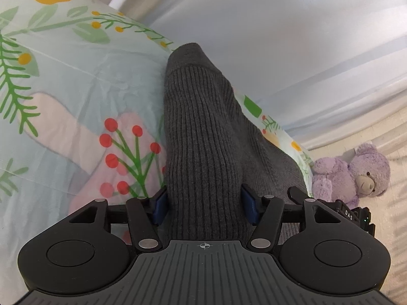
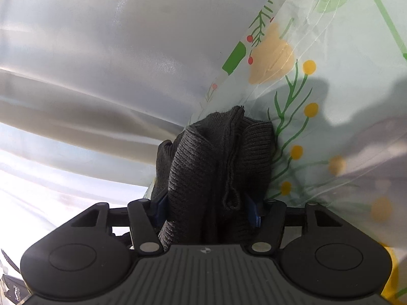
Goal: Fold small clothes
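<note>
On top of the pale green plastic sheet printed with leaves and red and yellow berries (image 1: 76, 81) is where it's all happening, right by the sheet's edge. The dark grey ribbed knit garment (image 1: 203, 137) is stretched out along that edge, looks like a small sweater or sleeve piece, can't tell which exactly.

Left gripper (image 1: 203, 204) has its blue pads on either side of the ribbed fabric and is pinching it, with the knit running away from it toward the far end of the sheet. Right gripper (image 2: 207, 209) is clamped on a bunched-up wad of the same garment (image 2: 216, 157), folds piled between its fingers, with the printed sheet (image 2: 318, 96) rising to the right of it in that view.

Beyond the sheet's edge there's a white curtain-like backdrop (image 1: 292, 38). Off past the sheet's right-hand edge in the left view, a small purple plush teddy bear (image 1: 356, 175) sits on a light surface, well apart from the garment.
</note>
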The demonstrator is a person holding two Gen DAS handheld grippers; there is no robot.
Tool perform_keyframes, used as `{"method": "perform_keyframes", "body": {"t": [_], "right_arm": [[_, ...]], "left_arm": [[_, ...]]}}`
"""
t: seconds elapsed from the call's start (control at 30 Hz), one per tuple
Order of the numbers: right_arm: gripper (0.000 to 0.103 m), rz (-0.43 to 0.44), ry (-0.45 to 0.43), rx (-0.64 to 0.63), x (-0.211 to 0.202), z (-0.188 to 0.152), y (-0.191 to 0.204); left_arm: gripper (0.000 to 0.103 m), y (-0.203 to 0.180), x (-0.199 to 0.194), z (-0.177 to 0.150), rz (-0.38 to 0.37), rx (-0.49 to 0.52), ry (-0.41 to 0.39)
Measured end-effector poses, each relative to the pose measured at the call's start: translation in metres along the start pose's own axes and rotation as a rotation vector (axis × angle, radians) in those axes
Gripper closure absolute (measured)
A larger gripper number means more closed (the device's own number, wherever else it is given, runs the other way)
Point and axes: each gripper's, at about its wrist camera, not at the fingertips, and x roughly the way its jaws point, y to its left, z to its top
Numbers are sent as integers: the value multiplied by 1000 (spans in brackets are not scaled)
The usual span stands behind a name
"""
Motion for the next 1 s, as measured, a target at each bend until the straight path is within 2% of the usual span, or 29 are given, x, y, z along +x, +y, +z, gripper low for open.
{"method": "perform_keyframes", "body": {"t": [0.03,0.13,0.3,0.43,0.6,0.83,0.93,1.0], "right_arm": [[47,-4,2,-4,1,0,1],[61,-31,-1,-36,3,-3,9],[67,-58,-25,-121,-3,-12,32],[68,-43,-29,-158,-5,-16,49],[68,-22,-5,-187,6,-22,72],[68,-7,57,-238,42,-33,104],[64,-58,94,-271,60,-41,111],[54,-171,82,-346,65,-47,117]], "left_arm": [[45,-1,-1,-1,4,2,-5],[54,-5,-6,-3,5,18,-26],[59,-23,-17,-7,18,78,-67],[60,-36,-34,-10,13,108,-105],[60,-45,-67,-13,55,147,-169],[59,-19,-100,-15,147,79,-217],[55,-2,-99,-16,214,36,-193],[51,7,-102,-17,255,20,-186]]}}
